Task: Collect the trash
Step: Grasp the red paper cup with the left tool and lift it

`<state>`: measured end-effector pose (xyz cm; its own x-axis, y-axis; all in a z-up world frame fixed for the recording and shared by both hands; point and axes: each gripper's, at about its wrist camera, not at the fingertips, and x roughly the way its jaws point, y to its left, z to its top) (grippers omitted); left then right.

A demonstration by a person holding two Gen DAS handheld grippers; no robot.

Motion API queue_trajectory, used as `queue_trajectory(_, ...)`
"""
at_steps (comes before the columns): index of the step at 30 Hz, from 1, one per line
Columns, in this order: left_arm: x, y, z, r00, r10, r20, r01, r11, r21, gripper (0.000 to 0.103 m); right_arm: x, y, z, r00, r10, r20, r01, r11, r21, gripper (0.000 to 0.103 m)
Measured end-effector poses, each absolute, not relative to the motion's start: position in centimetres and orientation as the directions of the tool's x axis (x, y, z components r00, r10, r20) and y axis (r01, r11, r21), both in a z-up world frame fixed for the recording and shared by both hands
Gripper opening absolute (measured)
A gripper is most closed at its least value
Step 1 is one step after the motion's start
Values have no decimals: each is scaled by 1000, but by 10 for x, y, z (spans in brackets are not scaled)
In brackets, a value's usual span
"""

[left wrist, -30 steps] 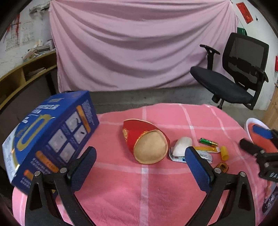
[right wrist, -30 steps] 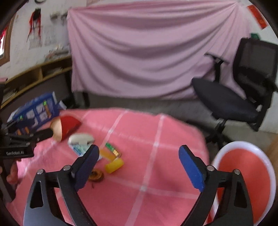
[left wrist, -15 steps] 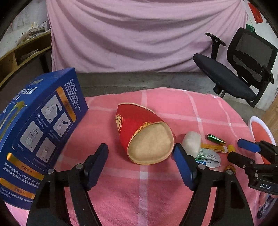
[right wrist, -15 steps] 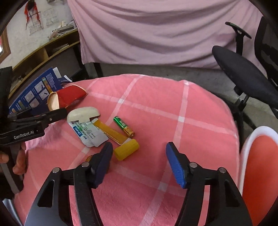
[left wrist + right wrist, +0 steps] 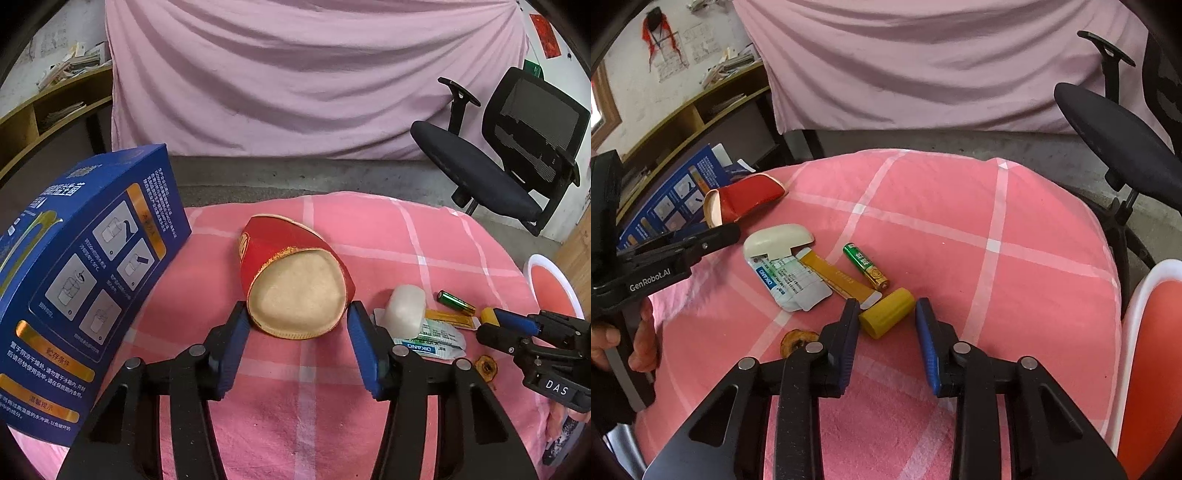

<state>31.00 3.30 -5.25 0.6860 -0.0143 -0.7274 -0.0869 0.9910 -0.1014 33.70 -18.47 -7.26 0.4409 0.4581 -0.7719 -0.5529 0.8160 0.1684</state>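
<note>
Left gripper closing; red paper cup lying on its side on pink checked cloth, open rim framed between spread pads, contact not confirmed; blue box stood left of jaws. Right gripper closing; yellow cap lying between its pads, small gap seen on right side; green battery, orange strip and white sachet found just beyond left pad; dried slice beside left finger.
</note>
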Motion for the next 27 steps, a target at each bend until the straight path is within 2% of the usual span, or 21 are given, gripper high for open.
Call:
queue_trajectory(18,274,26,-42,738,-38,-674,-58,991,-120,47,329,-187,-64,491,470,-733,-556,817,151,29)
queue_trajectory(27,243,13,-29,791,-54,-610,-2,996,-91,45,300,-186,-42,628,479,-613,-578,815,45,28)
